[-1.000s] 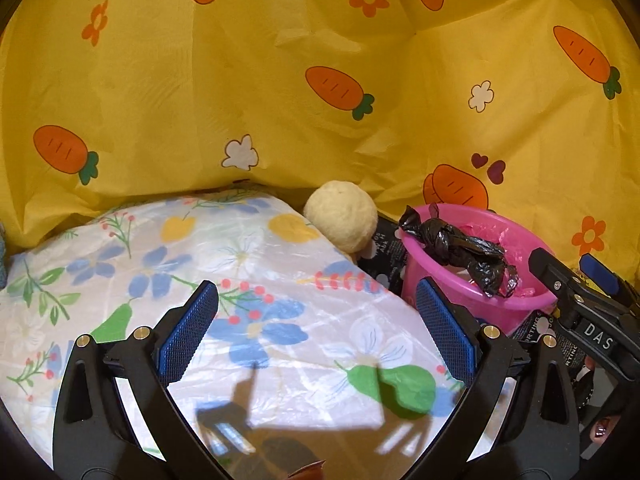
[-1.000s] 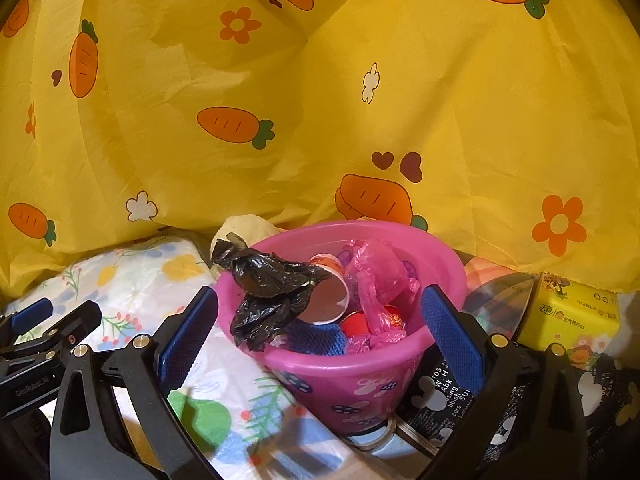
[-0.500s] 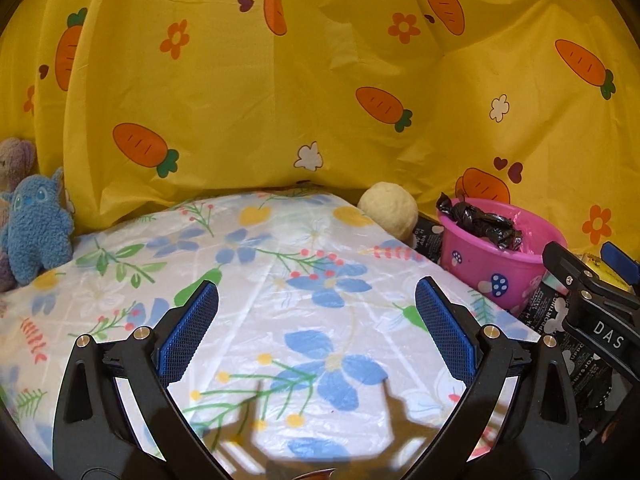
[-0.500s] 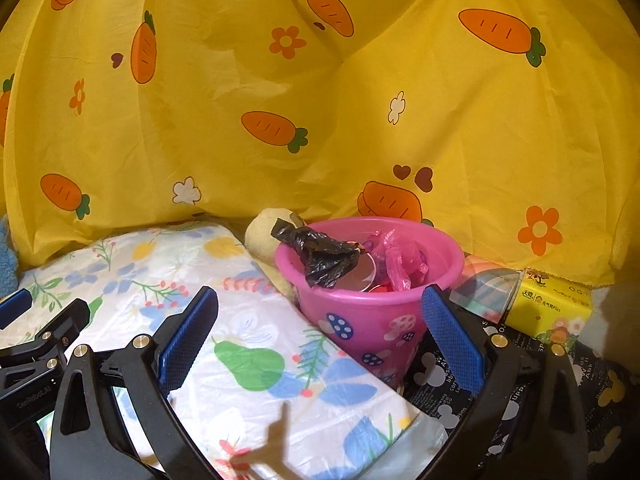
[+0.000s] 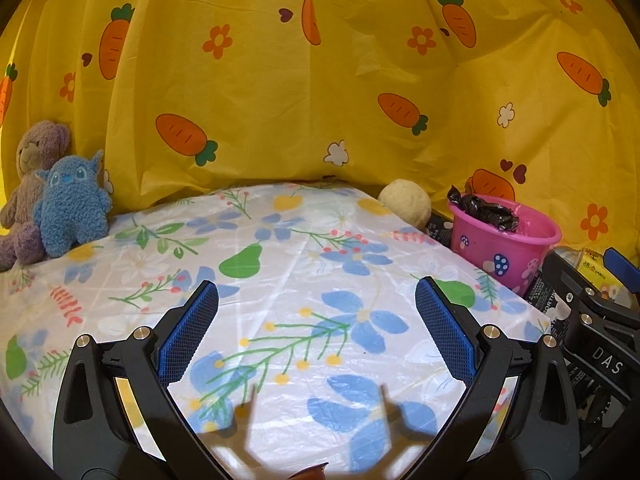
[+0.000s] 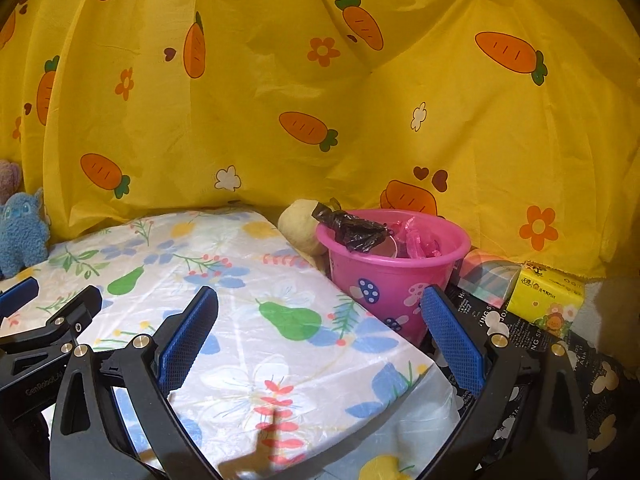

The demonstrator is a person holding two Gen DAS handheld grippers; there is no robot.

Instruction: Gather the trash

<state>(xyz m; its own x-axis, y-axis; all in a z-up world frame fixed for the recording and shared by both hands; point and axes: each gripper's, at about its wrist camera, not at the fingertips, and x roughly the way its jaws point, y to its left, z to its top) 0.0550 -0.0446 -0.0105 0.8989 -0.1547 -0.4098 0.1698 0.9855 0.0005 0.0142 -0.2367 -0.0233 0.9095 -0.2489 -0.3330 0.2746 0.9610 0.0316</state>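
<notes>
Both grippers hung with their blue pads spread wide and nothing between them: the left gripper (image 5: 316, 332) over the flowered plastic sheet (image 5: 280, 280), the right gripper (image 6: 320, 336) above that sheet's right edge, close before the pink bucket (image 6: 392, 276). The bucket stood just off the sheet on a black printed cloth (image 6: 516, 340) and held a crumpled black plastic bag (image 6: 354, 230) draped over its near-left rim, with pink plastic wrapping (image 6: 418, 236) beside it. A pale yellow ball (image 6: 298, 226) touched the bucket's left side. Only the left wrist view showed the brown stuffed bear (image 5: 30, 184) behind the blue stuffed toy (image 5: 70, 208), and the letters "DAS" on the other gripper's body. Only the right wrist view showed clearly the yellow tissue pack (image 6: 548, 296), printed with characters and "Plus", and "GenRobot" on the left tool.
</notes>
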